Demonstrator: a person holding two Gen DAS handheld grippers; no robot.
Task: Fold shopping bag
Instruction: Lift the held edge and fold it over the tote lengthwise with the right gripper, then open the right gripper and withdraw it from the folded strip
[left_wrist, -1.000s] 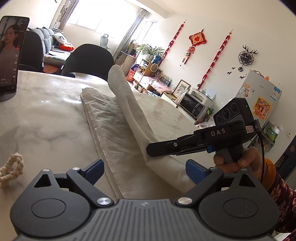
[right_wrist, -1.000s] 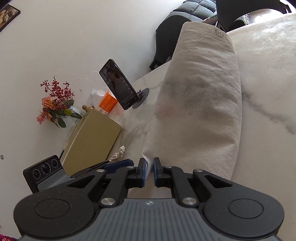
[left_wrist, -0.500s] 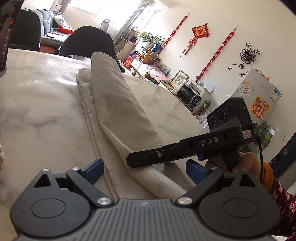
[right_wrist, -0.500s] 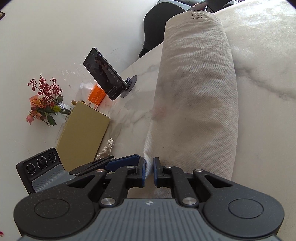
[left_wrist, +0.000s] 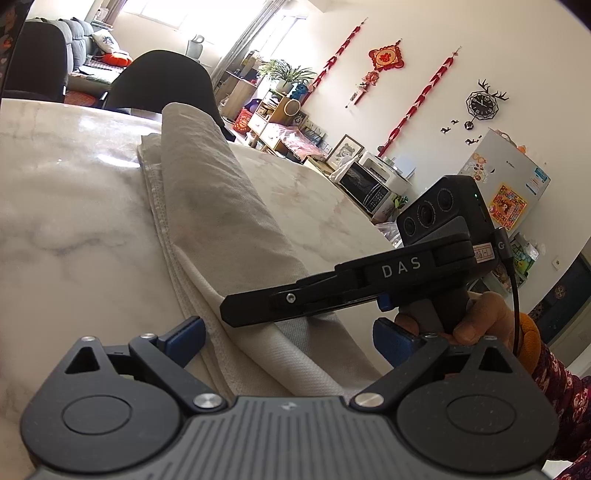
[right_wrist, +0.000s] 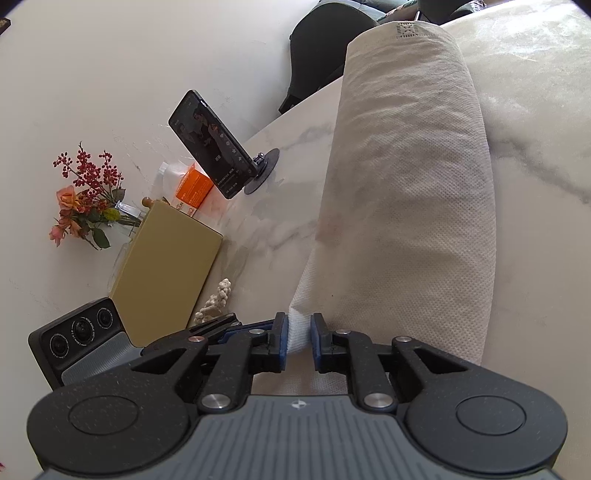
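The right tool (right_wrist: 298, 338) is letting go: its jaws are opening, with a pinch of the shopping bag (right_wrist: 406, 206) between the blue pads (right_wrist: 280, 339), which stand slightly off the cloth on either side. Seen from the left wrist, that right tool (left_wrist: 236, 314) reaches in across the near end of the bag, a hand (left_wrist: 476, 321) in a patterned sleeve gripping its handle.

The left tool (left_wrist: 290, 336) is released, its jaws spread wide to either side of the bag's near end, pads clear of the fabric.

The bag is a white non-woven one, lying on the marble worktop (right_wrist: 535, 147) as a long strip. Its top layer is turned over along its length into a soft, puffed fold that runs away from the tools toward the far edge of the worktop; the lower layer's stitched edge (left_wrist: 159, 206) shows beside the fold.

To the left of the bag in the right wrist view, a phone (right_wrist: 210, 151) leans on a round stand. Nearer than the phone sit an orange packet (right_wrist: 194, 188), a tan box (right_wrist: 166, 266) and a vase of flowers (right_wrist: 85, 195). A knotted cord (right_wrist: 216, 299) lies between the box and the bag, close to the tools. A dark chair (left_wrist: 159, 81) stands past the bag's far end.
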